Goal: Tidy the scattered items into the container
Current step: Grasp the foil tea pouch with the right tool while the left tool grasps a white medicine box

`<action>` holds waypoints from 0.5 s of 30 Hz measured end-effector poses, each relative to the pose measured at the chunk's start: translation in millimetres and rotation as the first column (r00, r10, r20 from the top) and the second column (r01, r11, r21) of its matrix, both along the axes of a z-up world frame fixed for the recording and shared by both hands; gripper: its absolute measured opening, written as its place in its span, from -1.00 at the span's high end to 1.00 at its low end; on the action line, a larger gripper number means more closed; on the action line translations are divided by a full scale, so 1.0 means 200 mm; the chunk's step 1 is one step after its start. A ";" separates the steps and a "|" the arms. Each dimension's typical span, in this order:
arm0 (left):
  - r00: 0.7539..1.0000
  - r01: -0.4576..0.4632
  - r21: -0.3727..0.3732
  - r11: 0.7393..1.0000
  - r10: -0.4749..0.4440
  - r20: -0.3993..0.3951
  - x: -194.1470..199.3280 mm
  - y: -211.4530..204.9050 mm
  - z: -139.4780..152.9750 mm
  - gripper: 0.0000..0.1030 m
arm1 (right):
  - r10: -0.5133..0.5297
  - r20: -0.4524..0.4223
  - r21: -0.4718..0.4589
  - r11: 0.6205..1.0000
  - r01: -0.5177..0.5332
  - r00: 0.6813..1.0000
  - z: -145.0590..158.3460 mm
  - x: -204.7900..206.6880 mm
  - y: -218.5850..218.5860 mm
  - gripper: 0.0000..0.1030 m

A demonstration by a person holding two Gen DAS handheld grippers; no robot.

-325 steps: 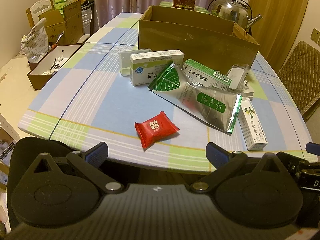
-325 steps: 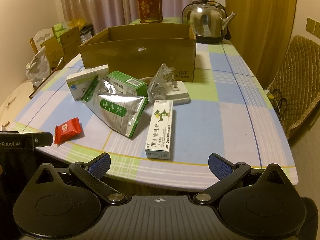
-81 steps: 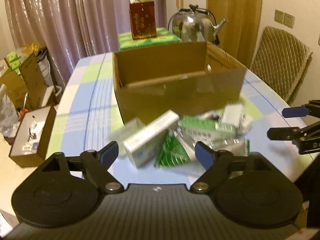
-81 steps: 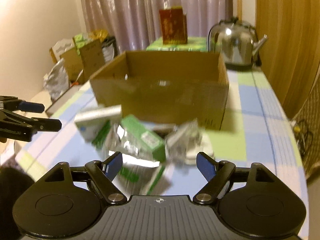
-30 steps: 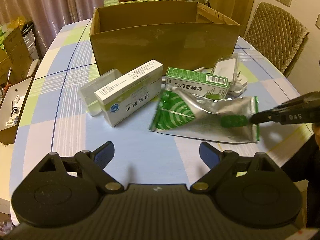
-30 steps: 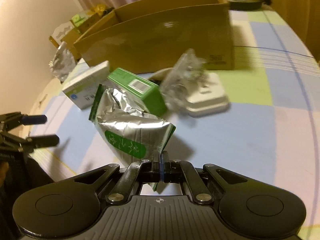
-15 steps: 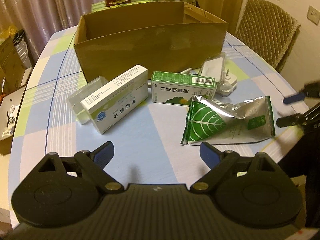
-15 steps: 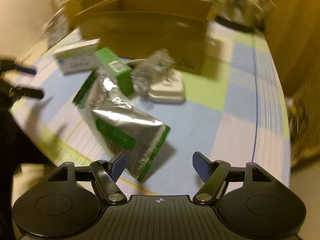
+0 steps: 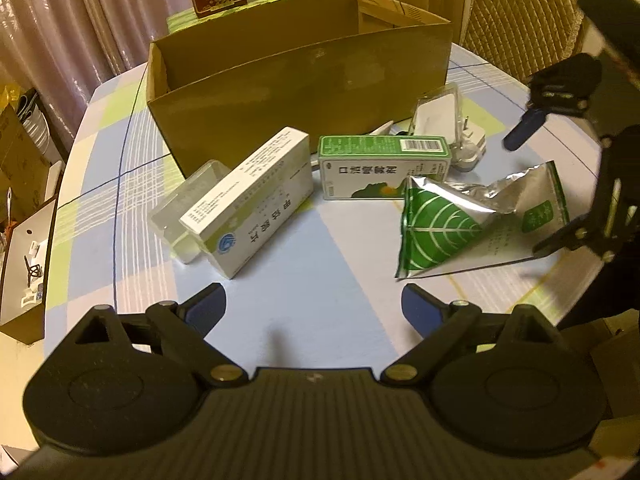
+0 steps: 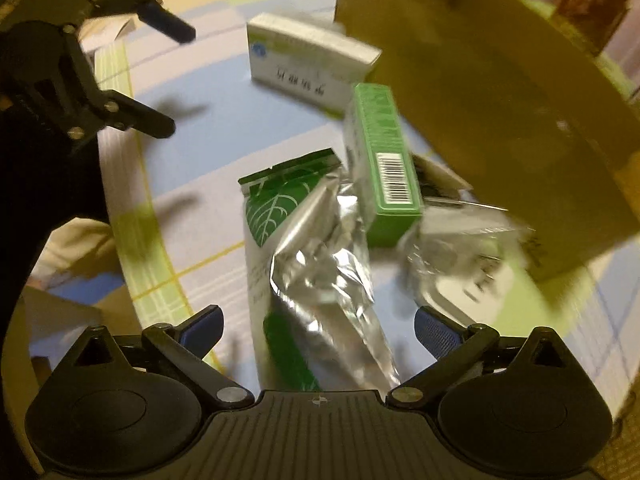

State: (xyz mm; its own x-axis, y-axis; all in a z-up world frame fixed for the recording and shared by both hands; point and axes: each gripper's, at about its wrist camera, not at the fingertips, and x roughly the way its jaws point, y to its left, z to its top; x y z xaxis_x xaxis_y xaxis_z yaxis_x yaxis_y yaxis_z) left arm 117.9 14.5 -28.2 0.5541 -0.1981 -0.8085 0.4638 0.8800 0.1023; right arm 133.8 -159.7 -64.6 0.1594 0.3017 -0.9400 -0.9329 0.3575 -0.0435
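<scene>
From your left wrist view, the risk is crowding: the foil pouch (image 9: pixel 486 220) lies crumpled on the tablecloth (image 9: pixel 320 288) with one end near the table's front edge, so a clumsy swipe could push it off, and its slick, puffy skin may squirm out of a shallow pinch. The green box (image 9: pixel 384 166) and white box (image 9: pixel 256 200) lie just in front of the cardboard box (image 9: pixel 304 92), close enough that a wide approach could knock them together. Your left gripper (image 9: pixel 314 304) hangs spread wide over bare cloth, holding and touching nothing. Your right gripper (image 9: pixel 560 184) shows at the right edge, parted beside the pouch. From your right wrist view, heavy blur warns you're moving fast; slow down before closing. Its jaws have just been opening and stand fully apart, the pouch lying under the gap between them, released, with no pad pressing on it as far as you can tell.
</scene>
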 end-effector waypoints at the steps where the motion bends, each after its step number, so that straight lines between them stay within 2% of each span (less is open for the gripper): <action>1: 1.000 -0.001 -0.003 1.000 0.001 -0.003 0.01 0.01 -0.01 -0.80 | 0.003 -0.022 -0.013 1.000 -0.003 1.000 -0.02 0.02 0.02 -0.93; 4: 1.000 0.005 -0.007 1.000 -0.005 -0.008 0.02 0.03 -0.02 -0.80 | 0.032 -0.076 -0.050 0.998 -0.036 0.997 -0.10 0.05 0.07 -0.93; 9: 0.998 0.057 0.025 0.998 -0.057 -0.008 0.05 0.05 -0.04 -0.80 | 0.057 -0.106 -0.088 0.994 -0.066 0.993 -0.16 0.07 0.12 -0.91; 11: 0.997 0.077 0.032 0.996 -0.077 -0.006 0.07 0.05 -0.05 -0.80 | 0.064 -0.107 -0.098 0.992 -0.075 0.992 -0.17 0.07 0.13 -0.70; 13: 0.995 0.095 0.042 0.995 -0.095 0.002 0.09 0.06 -0.05 -0.80 | 0.057 -0.103 -0.104 0.992 -0.067 0.993 -0.18 0.08 0.13 -0.64; 15: 0.994 0.109 0.055 0.993 -0.109 0.012 0.12 0.07 -0.04 -0.80 | 0.048 -0.104 -0.093 0.994 -0.057 0.993 -0.17 0.08 0.12 -0.45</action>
State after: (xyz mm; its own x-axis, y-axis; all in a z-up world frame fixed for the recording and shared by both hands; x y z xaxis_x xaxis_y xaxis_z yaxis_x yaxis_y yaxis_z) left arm 141.2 28.7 -36.5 0.5434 -0.2138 -0.8118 0.5548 0.8172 0.1562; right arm 150.4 -134.8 -98.3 0.0477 0.2148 -0.9755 -0.9516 0.3066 0.0210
